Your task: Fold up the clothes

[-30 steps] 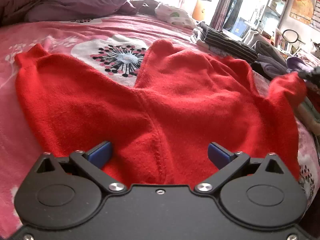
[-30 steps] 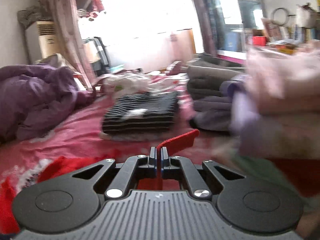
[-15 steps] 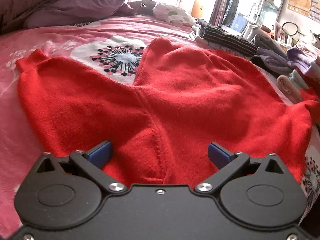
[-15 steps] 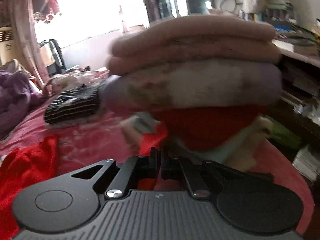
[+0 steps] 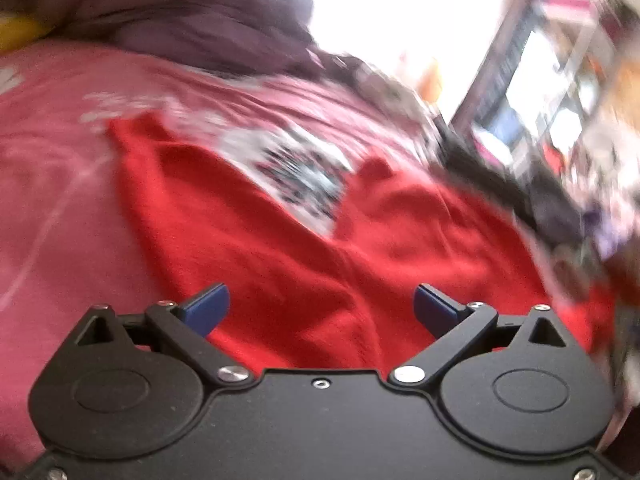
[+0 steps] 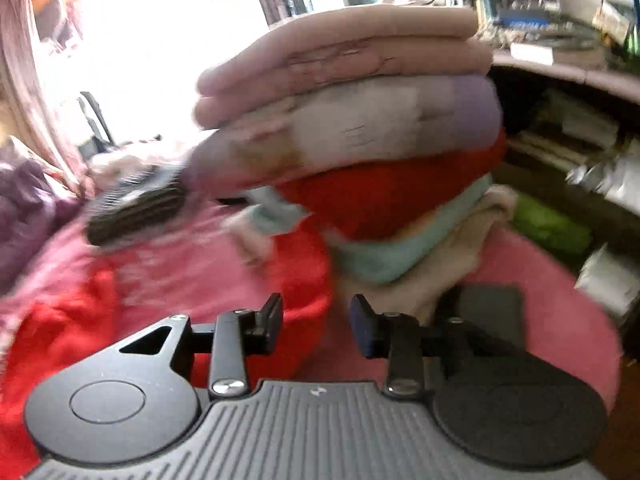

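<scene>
Red fleece trousers (image 5: 304, 248) lie spread flat on the pink bedspread (image 5: 52, 184), legs pointing away from me. My left gripper (image 5: 322, 306) hovers open over the waist end, its blue pads wide apart with nothing between them. In the right wrist view my right gripper (image 6: 316, 326) is open too, at the corner of the red trousers (image 6: 296, 280), with the red cloth lying just beyond its left finger. Whether it touches is unclear in the blur.
A tall stack of folded clothes (image 6: 360, 128) stands just ahead of the right gripper. A striped folded garment (image 6: 136, 204) lies further back. A purple duvet (image 5: 180, 28) is heaped at the bed's far side. Shelves (image 6: 560, 128) line the right.
My right gripper, shut on the trousers' corner before, has opened and let the cloth go. The left gripper's view has tilted and swung, staying open over the waist.
</scene>
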A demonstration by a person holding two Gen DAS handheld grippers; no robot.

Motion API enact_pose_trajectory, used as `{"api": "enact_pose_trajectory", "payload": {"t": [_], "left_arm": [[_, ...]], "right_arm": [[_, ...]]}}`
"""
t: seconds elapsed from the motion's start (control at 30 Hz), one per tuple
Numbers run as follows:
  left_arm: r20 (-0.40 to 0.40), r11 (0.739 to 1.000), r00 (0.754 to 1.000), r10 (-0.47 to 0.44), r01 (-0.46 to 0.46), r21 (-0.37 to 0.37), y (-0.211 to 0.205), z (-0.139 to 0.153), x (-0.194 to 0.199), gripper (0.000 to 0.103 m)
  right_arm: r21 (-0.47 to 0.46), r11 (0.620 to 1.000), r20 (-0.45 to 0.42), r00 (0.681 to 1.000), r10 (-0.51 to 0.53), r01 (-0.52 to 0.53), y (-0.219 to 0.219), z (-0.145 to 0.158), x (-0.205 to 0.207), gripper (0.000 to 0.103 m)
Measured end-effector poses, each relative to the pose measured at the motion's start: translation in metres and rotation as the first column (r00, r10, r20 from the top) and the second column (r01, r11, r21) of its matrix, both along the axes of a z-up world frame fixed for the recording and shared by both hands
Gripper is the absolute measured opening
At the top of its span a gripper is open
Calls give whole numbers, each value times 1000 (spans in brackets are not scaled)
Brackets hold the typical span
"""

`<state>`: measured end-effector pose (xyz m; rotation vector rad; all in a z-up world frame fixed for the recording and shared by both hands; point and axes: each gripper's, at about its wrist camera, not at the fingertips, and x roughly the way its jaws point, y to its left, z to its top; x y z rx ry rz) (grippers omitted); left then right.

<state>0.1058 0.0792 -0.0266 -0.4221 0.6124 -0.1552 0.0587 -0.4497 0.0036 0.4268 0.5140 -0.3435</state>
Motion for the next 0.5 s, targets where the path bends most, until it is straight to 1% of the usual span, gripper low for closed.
{"api": "enact_pose_trajectory", "payload": {"t": [0.07,0.13,0.17,0.23,0.27,0.33,0.4,0.5], "left_arm": [[-15,997,999,50,-51,-57,21,-2,-2,95],[-51,991,994,92,-96,-93,39,-7,-3,82],[-73,987,991,112,-120,-107,47,-10,-4,81],[-112,975,983,149,-164,-148,64,-18,-5,75],[-123,967,979,161,-182,-181,73,-21,-7,75],[-130,950,978,165,-193,-247,85,-25,-6,74],[-134,942,981,138,-172,-287,91,-28,1,74],[-148,943,985,89,-131,-307,89,-34,12,74]], "right_arm": [[31,998,26,998,58,-59,24,-3,-8,39],[55,991,39,992,118,-120,49,-7,-12,39],[67,986,47,988,147,-150,61,-9,-14,39],[102,979,32,985,171,-174,79,-20,-14,39],[121,976,23,983,181,-182,87,-26,-14,41],[159,967,5,980,201,-199,103,-37,-13,44],[196,957,-11,975,221,-214,119,-49,-12,44],[251,946,-25,975,221,-208,130,-62,-11,45]]}}
